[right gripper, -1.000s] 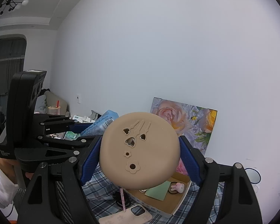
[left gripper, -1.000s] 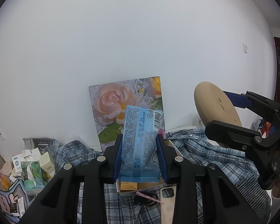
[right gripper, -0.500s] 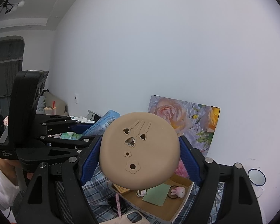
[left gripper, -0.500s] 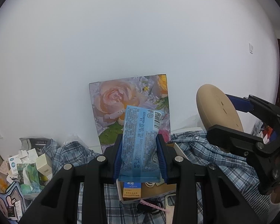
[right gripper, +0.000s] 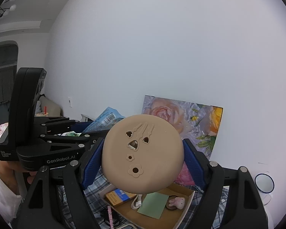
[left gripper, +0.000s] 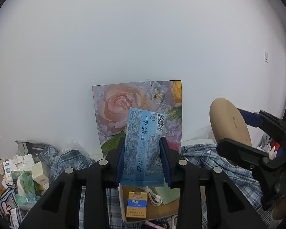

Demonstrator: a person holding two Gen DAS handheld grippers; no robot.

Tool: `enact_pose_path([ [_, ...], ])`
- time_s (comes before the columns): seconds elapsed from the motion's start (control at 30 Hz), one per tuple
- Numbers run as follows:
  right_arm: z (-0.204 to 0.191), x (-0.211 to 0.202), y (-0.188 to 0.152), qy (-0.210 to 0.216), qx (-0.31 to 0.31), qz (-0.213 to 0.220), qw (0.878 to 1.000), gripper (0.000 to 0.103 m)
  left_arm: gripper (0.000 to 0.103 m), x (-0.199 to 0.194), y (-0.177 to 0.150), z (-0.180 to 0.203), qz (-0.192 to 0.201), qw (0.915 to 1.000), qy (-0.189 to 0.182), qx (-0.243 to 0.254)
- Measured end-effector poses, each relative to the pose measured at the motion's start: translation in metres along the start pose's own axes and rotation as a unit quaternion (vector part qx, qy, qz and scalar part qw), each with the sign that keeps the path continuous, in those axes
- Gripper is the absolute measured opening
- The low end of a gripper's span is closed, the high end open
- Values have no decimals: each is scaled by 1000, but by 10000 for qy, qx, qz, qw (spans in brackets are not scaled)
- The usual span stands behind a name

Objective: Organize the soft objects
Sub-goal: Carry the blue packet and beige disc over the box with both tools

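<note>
Left wrist view, nearest first: the left hand-held gripper (left gripper: 143, 160) pinches a blue crinkled plastic tissue pack (left gripper: 143, 145) upright between its blue pads. Just below lies an open shallow cardboard box (left gripper: 122, 202) holding a yellow-and-blue cigarette packet (left gripper: 136, 204), a white cable and a green card. It rests on blue checked cloth (left gripper: 209, 160); whether a worktop or a bed lies beneath, I cannot tell. Behind stands a rose-print board (left gripper: 124, 106) against the white wall.

Both items are carried above the box, so the step in hand looks like bringing them to be put away. Next, each should be lowered to a free spot before the pads are spread; the box is already crowded.

Right wrist view shows what the left cannot: the right hand-held gripper (right gripper: 143, 156) clamps a tan round soft silicone pad with flower cut-outs (right gripper: 143, 152) face-on, a small pink plush rabbit (right gripper: 176, 202) in the box, and a blue-rimmed round mirror (right gripper: 264, 183) far right. Only the left view shows the carton clutter at its far left.
</note>
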State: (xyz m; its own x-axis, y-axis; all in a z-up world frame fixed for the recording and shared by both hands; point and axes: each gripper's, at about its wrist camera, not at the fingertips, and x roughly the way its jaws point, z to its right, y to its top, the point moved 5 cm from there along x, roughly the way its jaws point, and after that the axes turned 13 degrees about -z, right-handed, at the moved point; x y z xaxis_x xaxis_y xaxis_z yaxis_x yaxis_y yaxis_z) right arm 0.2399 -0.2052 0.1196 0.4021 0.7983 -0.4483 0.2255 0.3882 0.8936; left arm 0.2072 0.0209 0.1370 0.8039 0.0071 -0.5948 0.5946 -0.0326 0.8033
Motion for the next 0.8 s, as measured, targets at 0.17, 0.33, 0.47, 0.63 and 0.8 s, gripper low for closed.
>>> enact_pose_path([
  [0.17,12,12,3,-15,79,-49,10000,79,36,13,6,-2,-50,10000,-28,-75],
  [0.33,22,27,6,-31,140,-115,9998,79,36,28,8,-3,-134,9998,-26,-115],
  [0.47,26,39,4,-26,160,-189,9997,79,36,39,8,-4,-199,9997,23,-121],
  [0.63,29,51,-3,29,197,-250,9995,79,36,56,4,-6,-313,9994,41,-170],
  [0.8,35,66,-14,60,271,-384,9989,79,36,79,-5,-8,-478,9987,76,-182],
])
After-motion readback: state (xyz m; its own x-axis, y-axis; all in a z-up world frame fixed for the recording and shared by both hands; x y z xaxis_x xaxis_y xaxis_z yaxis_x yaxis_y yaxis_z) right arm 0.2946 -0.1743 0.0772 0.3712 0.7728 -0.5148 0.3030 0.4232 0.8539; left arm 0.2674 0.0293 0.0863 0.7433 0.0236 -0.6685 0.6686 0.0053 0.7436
